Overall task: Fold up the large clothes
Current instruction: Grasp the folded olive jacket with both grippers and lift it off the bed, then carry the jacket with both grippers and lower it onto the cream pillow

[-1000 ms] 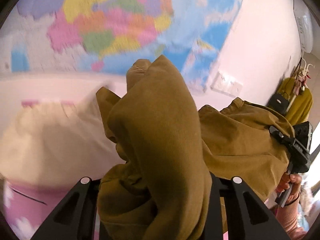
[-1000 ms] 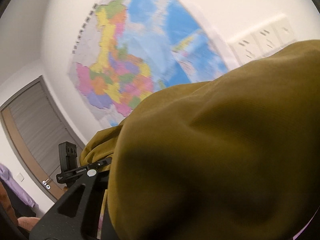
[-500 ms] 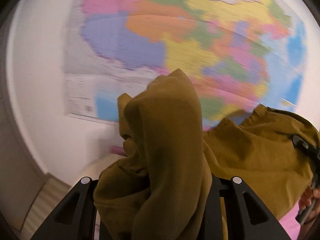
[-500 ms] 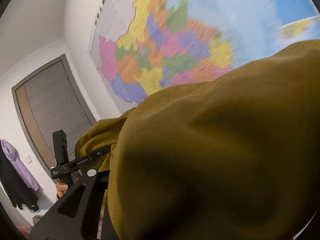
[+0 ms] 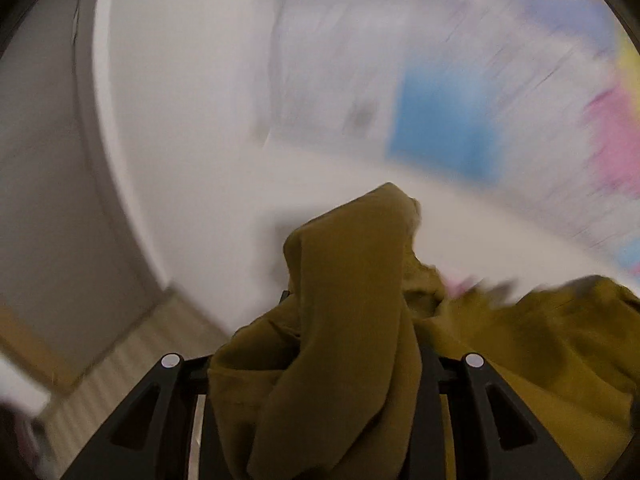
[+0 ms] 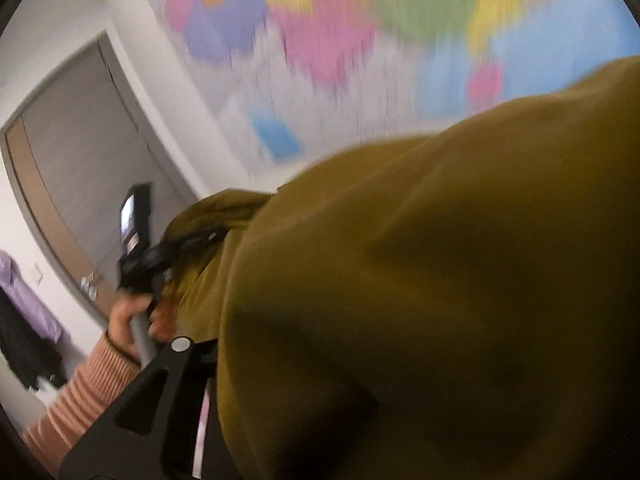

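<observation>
A mustard-brown corduroy garment (image 5: 344, 320) is held up in the air between both grippers. My left gripper (image 5: 320, 380) is shut on a bunched fold of it; cloth hides the fingertips. The garment stretches off to the right (image 5: 560, 352). In the right wrist view the same garment (image 6: 440, 300) fills most of the frame and covers my right gripper (image 6: 280, 380), which is shut on it. The left gripper (image 6: 140, 248), held by a hand in a ribbed peach sleeve (image 6: 88, 392), shows at the left, gripping the garment's far end.
A coloured wall map (image 6: 360, 20) hangs on the white wall ahead, blurred by motion. A grey door (image 6: 80, 152) stands at the left, with dark and purple clothes (image 6: 24, 312) hanging beside it. Pale wood floor (image 5: 132, 360) shows low left.
Both grippers have swung left with the garment still held: the map has slid right in view, and the door and floor have come into the left wrist view. Grips unchanged.
</observation>
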